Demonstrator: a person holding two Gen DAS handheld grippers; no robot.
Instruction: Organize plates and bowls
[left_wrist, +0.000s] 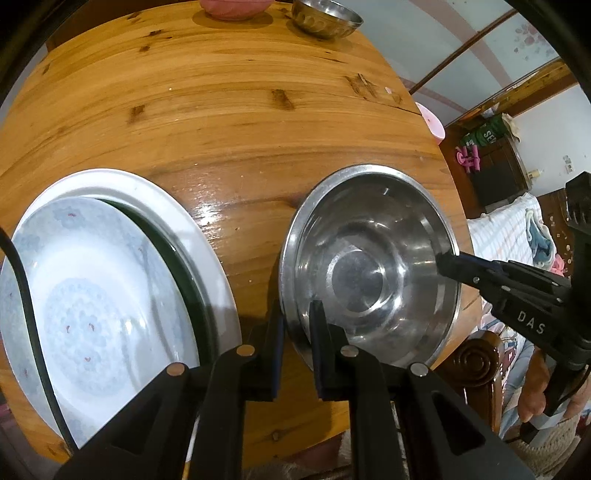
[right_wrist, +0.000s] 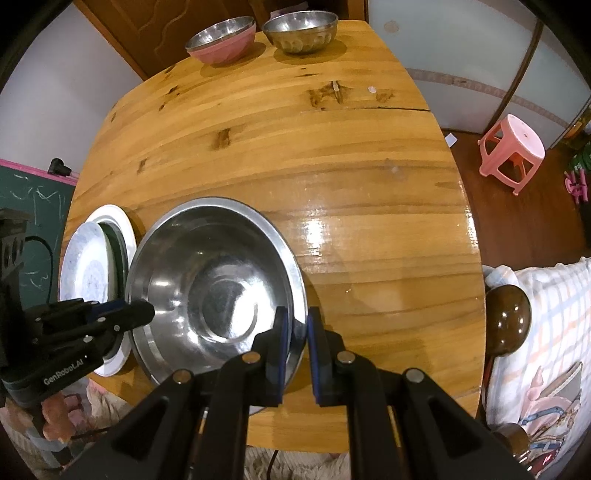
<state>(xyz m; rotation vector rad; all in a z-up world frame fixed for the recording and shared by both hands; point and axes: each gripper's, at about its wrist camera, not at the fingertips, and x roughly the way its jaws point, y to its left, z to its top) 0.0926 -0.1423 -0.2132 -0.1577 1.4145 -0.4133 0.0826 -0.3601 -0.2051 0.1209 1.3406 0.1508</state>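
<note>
- Left wrist view: the left gripper (left_wrist: 297, 325) straddles the near rim of a large steel bowl (left_wrist: 369, 269), one finger outside the wall and one inside, the gap narrow and seemingly pinching the rim. The right gripper (left_wrist: 448, 264) meets the bowl's opposite edge. Beside the bowl, on the wooden table (left_wrist: 221, 110), a patterned plate (left_wrist: 92, 295) lies tilted in a wider white plate (left_wrist: 207, 229).
- Right wrist view: the right gripper (right_wrist: 295, 325) has its fingers narrowly set on either side of the steel bowl's (right_wrist: 218, 280) rim; whether they actually clamp it cannot be told. The left gripper (right_wrist: 144, 312) touches the far side. A pink bowl (right_wrist: 225, 38) and a small steel bowl (right_wrist: 301, 31) sit well apart at the table's far edge.
- The step in hand appears to be a two-handed lift of the shiny, shallow, empty bowl; the next move calls for level, matched raising, since polished metal could slip.
</note>
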